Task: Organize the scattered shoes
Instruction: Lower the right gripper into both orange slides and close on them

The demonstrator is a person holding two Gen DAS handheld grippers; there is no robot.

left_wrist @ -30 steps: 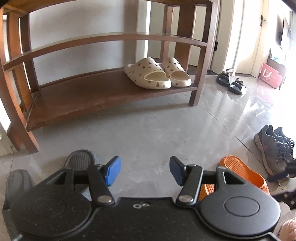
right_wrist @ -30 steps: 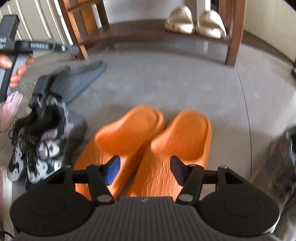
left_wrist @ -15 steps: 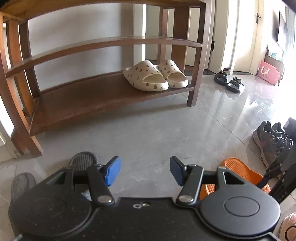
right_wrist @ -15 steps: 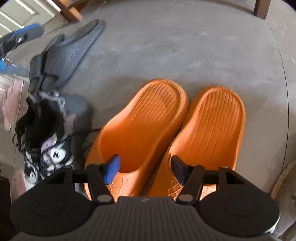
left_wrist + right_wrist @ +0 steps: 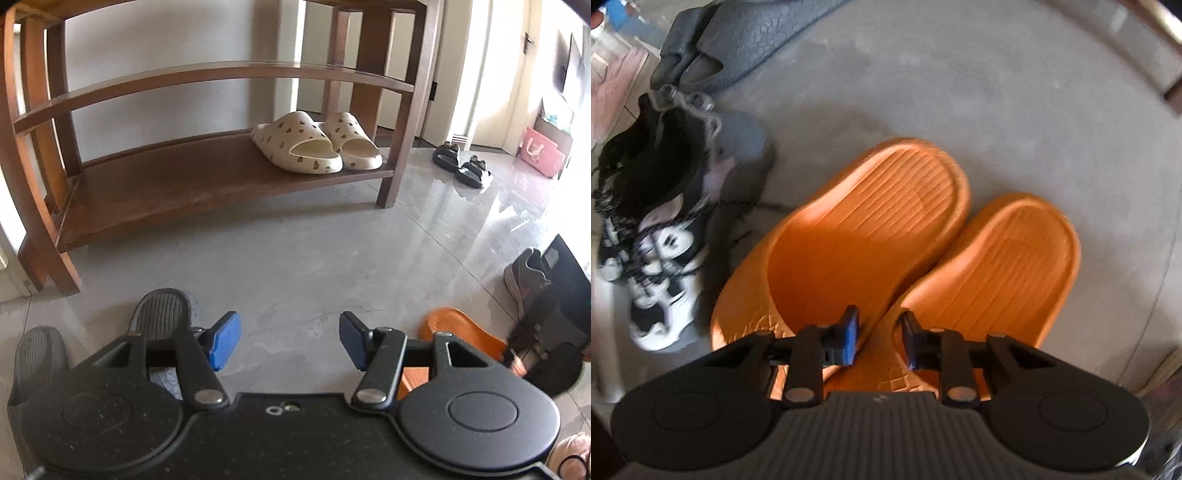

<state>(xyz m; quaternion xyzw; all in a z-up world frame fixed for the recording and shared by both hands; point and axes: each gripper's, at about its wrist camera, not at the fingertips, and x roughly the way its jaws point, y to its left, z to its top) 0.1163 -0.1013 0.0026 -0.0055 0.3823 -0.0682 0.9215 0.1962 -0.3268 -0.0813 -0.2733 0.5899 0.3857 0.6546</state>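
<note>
Two orange slides lie side by side on the grey floor, the left one (image 5: 857, 236) and the right one (image 5: 993, 266). My right gripper (image 5: 877, 338) has its blue pads narrowed around their touching inner edges, one pad inside each slide. My left gripper (image 5: 288, 339) is open and empty above the floor, facing a brown wooden shoe rack (image 5: 207, 184). A cream spotted pair of slides (image 5: 314, 144) sits on the rack's lowest shelf. An orange slide (image 5: 458, 332) also shows in the left wrist view.
Dark grey slippers (image 5: 159, 314) lie under my left gripper and also show in the right wrist view (image 5: 738, 37). Black-and-white sneakers (image 5: 661, 229) lie left of the orange pair. A grey sneaker (image 5: 524, 280), black sandals (image 5: 461, 162) and a pink bag (image 5: 541, 151) are at right.
My right gripper has dropped onto the orange slides and its jaws have narrowed around their inner edges. My left gripper has drawn back a little from the rack and stays open.
</note>
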